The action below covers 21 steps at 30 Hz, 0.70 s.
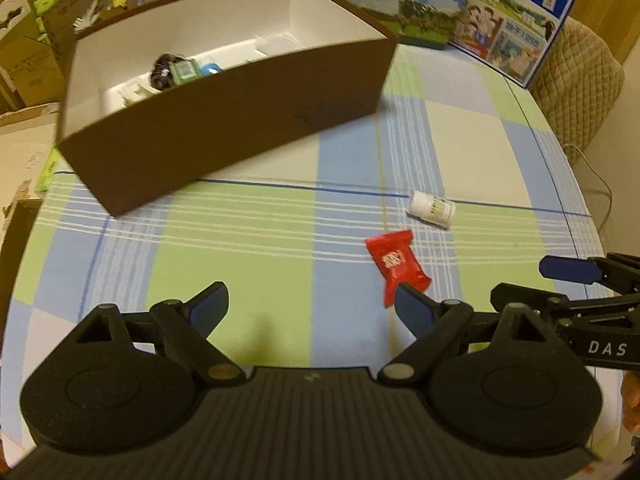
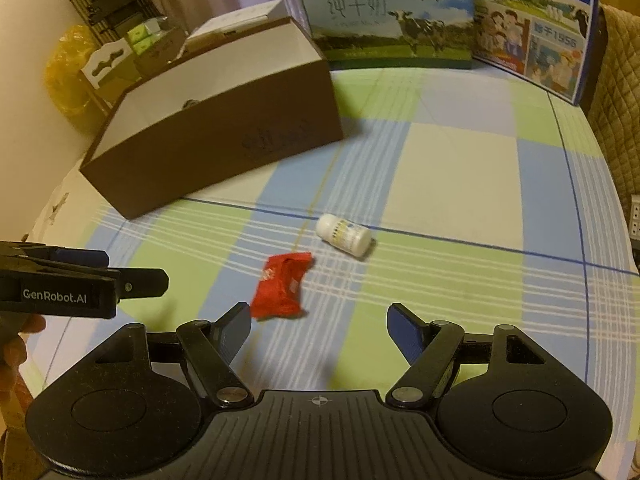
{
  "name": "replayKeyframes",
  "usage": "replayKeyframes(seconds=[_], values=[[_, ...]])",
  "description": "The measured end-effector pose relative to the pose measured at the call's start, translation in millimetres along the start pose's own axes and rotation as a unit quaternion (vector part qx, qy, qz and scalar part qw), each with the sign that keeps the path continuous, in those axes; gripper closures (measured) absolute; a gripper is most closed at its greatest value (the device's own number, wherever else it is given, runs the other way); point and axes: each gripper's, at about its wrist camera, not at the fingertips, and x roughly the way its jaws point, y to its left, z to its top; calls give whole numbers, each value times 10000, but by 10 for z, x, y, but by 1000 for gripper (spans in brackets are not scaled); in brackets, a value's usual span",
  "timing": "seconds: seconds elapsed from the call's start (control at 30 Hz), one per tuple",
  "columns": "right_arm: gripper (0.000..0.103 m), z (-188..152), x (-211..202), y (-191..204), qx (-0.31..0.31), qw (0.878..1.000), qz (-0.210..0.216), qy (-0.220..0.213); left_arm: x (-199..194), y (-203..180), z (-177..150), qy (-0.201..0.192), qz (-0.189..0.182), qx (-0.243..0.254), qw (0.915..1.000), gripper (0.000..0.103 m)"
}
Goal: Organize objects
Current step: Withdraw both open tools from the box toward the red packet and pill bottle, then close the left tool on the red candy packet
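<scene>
Currently approach step: left gripper [image 1: 310,304] and right gripper [image 2: 318,320] jaws both wide, empty; next close on red packet [image 2: 282,284] or white bottle [image 2: 344,236], then brown box [image 1: 224,132].

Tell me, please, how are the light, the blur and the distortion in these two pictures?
Left wrist view: dim, warm indoor light; the brown box is smeared by motion blur; the table edges bow from the fisheye lens. Right wrist view: same warm cast; the red packet and the white bottle are soft; the milk cartons bend at the frame's top.
</scene>
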Motion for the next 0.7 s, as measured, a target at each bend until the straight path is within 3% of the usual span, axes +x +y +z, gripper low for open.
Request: replayKeyframes(seconds=[0.43, 0.7], values=[[31, -22, 97, -252, 283, 9991, -303, 84, 335, -307, 42, 179, -288, 367, 9988, 16], [31, -41, 161, -395, 491, 9978, -420, 159, 582, -413, 49, 360, -408, 473, 9974, 23]])
